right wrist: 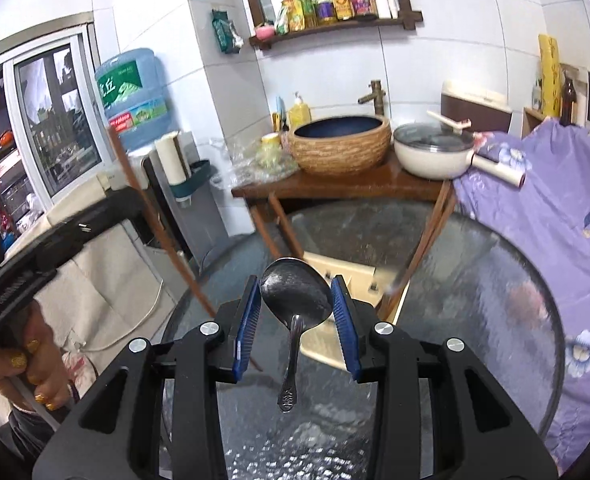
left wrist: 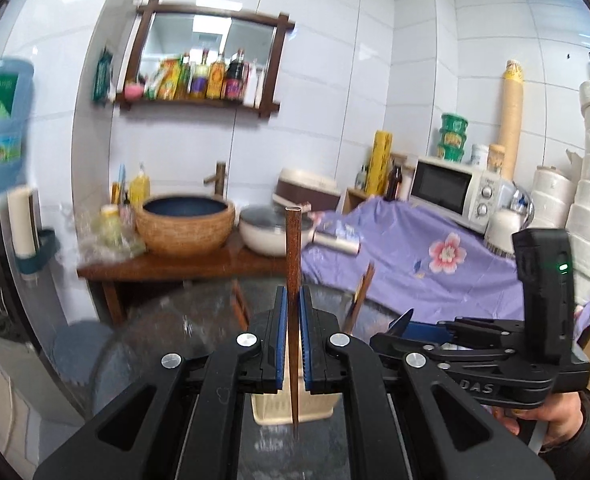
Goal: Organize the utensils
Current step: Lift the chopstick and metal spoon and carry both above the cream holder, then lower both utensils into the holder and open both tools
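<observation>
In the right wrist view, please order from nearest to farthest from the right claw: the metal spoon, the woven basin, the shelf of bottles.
1. Metal spoon: between the right claw's pads.
2. Woven basin: on the wooden stand, past the glass table.
3. Shelf of bottles: high on the wall.

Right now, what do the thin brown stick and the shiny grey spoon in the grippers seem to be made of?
The thin brown stick: probably wood, matte, with a speckled, grainy surface. The shiny grey spoon: probably steel, polished; its bowl shows bright reflections.
</observation>
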`<state>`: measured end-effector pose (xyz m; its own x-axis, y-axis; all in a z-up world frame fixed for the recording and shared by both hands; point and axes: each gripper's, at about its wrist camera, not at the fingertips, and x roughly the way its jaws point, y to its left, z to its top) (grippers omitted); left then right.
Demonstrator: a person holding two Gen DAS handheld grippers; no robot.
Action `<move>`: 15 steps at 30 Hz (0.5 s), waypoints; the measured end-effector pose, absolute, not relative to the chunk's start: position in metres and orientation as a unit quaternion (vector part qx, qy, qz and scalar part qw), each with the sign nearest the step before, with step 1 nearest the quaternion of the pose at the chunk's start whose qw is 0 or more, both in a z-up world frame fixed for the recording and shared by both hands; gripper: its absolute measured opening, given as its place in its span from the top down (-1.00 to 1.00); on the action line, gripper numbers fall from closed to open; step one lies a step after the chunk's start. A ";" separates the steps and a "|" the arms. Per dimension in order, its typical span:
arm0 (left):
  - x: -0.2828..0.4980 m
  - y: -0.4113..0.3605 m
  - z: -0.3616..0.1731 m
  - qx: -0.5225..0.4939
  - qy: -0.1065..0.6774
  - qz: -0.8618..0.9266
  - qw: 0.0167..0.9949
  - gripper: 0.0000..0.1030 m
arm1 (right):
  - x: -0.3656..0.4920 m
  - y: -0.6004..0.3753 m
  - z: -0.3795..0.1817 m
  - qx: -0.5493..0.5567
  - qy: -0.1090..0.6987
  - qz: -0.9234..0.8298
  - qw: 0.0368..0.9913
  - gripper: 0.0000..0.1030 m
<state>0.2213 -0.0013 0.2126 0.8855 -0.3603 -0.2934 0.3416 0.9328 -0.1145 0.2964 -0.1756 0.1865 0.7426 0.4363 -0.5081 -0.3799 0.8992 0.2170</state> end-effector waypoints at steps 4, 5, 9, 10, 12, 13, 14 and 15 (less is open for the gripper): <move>0.228 -0.007 0.244 -0.025 0.130 -0.169 0.977 0.89 | 0.310 -0.178 0.211 0.051 0.268 0.208 0.939 0.29; 0.232 -0.009 0.249 -0.025 0.126 -0.165 0.978 0.89 | 0.313 -0.177 0.216 0.049 0.263 0.204 0.942 0.29; 0.251 -0.013 0.259 -0.031 0.125 -0.153 0.980 0.89 | 0.329 -0.176 0.229 0.035 0.242 0.175 0.954 0.28; 0.256 -0.013 0.259 -0.033 0.127 -0.150 0.980 0.89 | 0.333 -0.177 0.230 0.035 0.239 0.170 0.955 0.28; 0.271 -0.015 0.256 -0.039 0.132 -0.137 0.981 0.89 | 0.340 -0.178 0.230 0.036 0.235 0.160 0.958 0.28; 0.279 -0.015 0.253 -0.043 0.138 -0.134 0.980 0.89 | 0.346 -0.178 0.229 0.036 0.236 0.155 0.959 0.28; 0.286 -0.016 0.251 -0.048 0.141 -0.129 0.980 0.89 | 0.349 -0.178 0.228 0.038 0.236 0.153 0.959 0.28; 0.290 -0.015 0.249 -0.051 0.143 -0.127 0.980 0.89 | 0.354 -0.179 0.225 0.038 0.236 0.151 0.959 0.28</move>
<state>0.2896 -0.0149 0.2486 0.9269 -0.2634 -0.2675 0.2342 0.9626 -0.1364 0.3537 -0.1785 0.2250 0.8434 0.3072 -0.4407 -0.2719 0.9516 0.1431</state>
